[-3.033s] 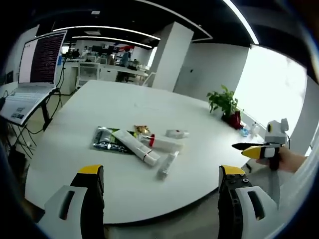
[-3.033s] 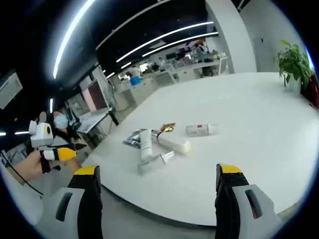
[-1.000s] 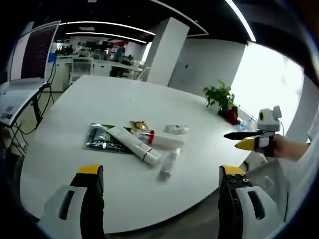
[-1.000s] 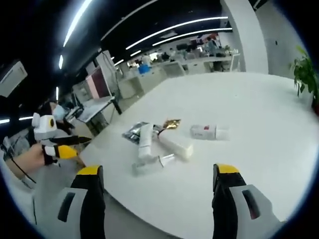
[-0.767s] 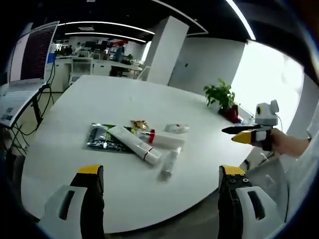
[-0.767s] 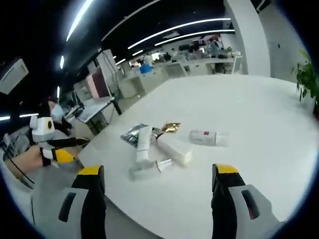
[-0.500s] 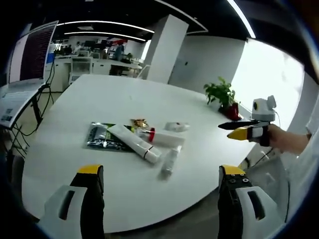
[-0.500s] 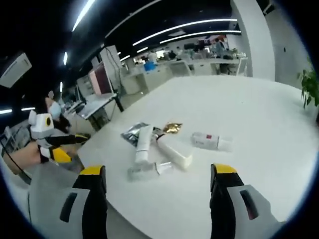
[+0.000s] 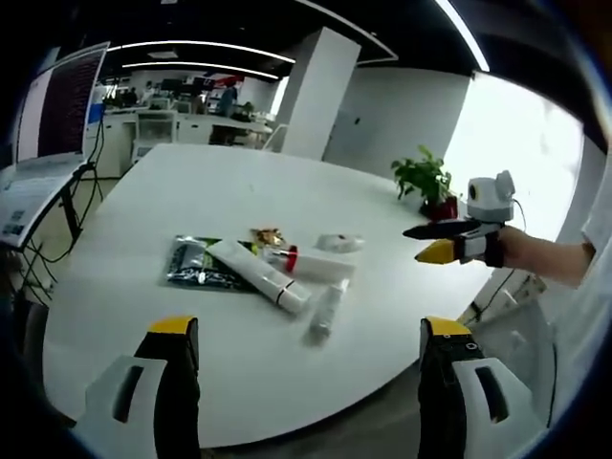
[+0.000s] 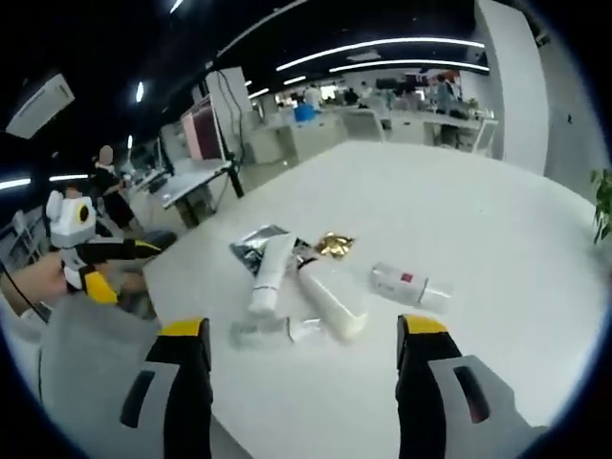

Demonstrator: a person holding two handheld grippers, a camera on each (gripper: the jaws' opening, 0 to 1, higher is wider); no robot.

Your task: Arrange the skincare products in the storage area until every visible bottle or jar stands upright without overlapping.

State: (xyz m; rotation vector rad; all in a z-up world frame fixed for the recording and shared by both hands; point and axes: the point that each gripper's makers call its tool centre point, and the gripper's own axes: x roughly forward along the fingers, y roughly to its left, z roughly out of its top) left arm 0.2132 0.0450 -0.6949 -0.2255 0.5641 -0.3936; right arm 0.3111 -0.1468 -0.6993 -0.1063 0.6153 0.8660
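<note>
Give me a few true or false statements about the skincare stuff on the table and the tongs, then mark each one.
1. All the skincare products are lying flat on the white table. True.
2. The right tongs are shut on the white tube. False: their jaws stand apart with nothing between them, and the tube lies on the table.
3. The white tube rests partly on a dark foil sachet. True.
4. The small clear bottle stands upright. False: it lies on its side near the table's near edge.
5. A potted plant stands at the far side of the table. True.
6. The left tongs grip the red-labelled bottle. False: they are open and empty, short of the products.
</note>
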